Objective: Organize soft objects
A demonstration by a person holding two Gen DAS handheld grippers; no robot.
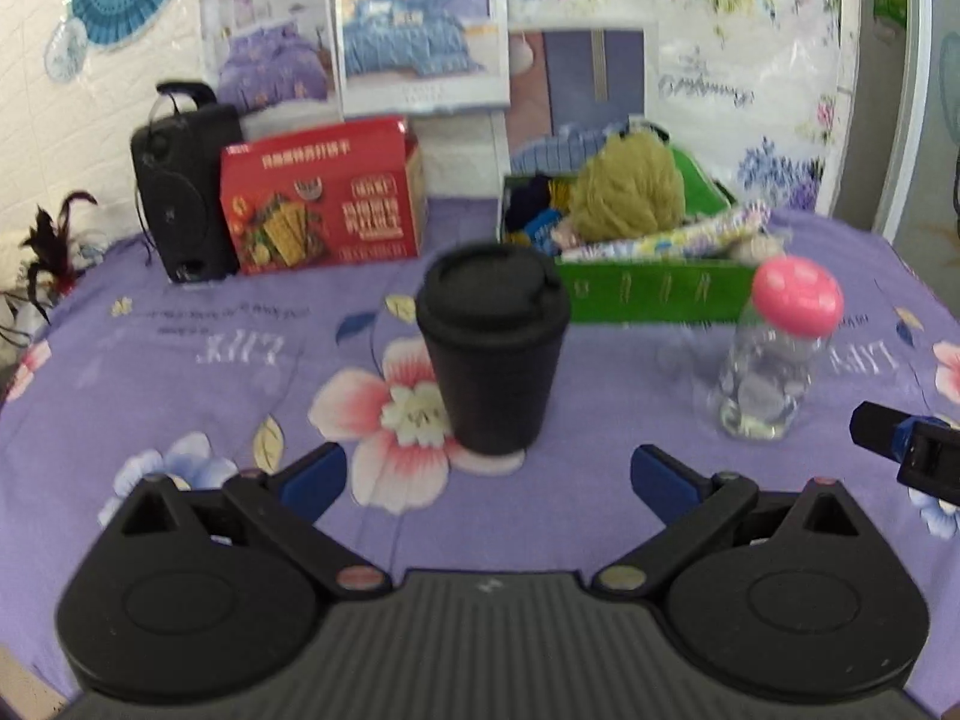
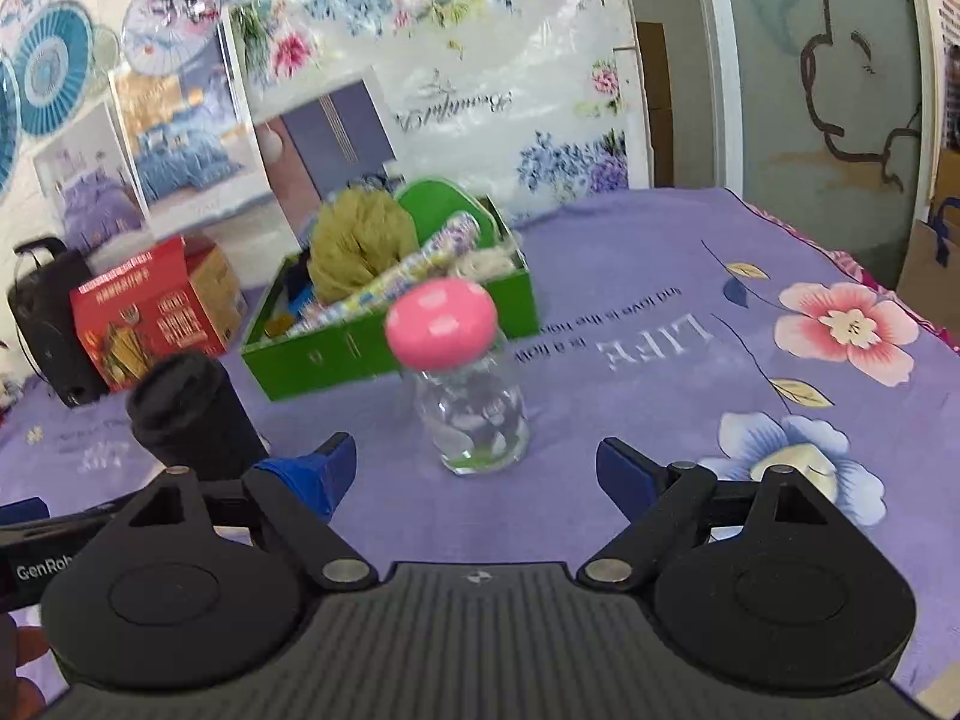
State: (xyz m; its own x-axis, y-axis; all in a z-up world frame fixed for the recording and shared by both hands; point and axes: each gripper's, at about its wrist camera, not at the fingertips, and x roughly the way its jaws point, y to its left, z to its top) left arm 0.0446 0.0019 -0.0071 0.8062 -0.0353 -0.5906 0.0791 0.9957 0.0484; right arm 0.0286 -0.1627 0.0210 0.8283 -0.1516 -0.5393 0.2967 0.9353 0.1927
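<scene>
A green box point(image 1: 654, 294) point(image 2: 384, 354) at the back of the table holds soft items: an olive mesh sponge point(image 1: 630, 189) point(image 2: 360, 240), a flowered cloth roll point(image 1: 690, 237) point(image 2: 414, 276) and dark bits at its left. In front of it stand a black lidded cup point(image 1: 495, 348) point(image 2: 192, 414) and a clear bottle with a pink cap point(image 1: 774, 348) point(image 2: 465, 372). My left gripper point(image 1: 489, 474) is open, just short of the cup. My right gripper point(image 2: 477, 468) is open with the bottle just beyond its fingertips. The right gripper's finger point(image 1: 906, 450) shows at the left wrist view's right edge.
A purple flowered cloth point(image 1: 180, 372) point(image 2: 750, 360) covers the table. A red carton point(image 1: 324, 198) point(image 2: 150, 312) and a black speaker point(image 1: 180, 192) point(image 2: 42, 318) stand at the back left. Bedding pictures lean against the wall. The left gripper's body point(image 2: 24, 540) shows at the lower left.
</scene>
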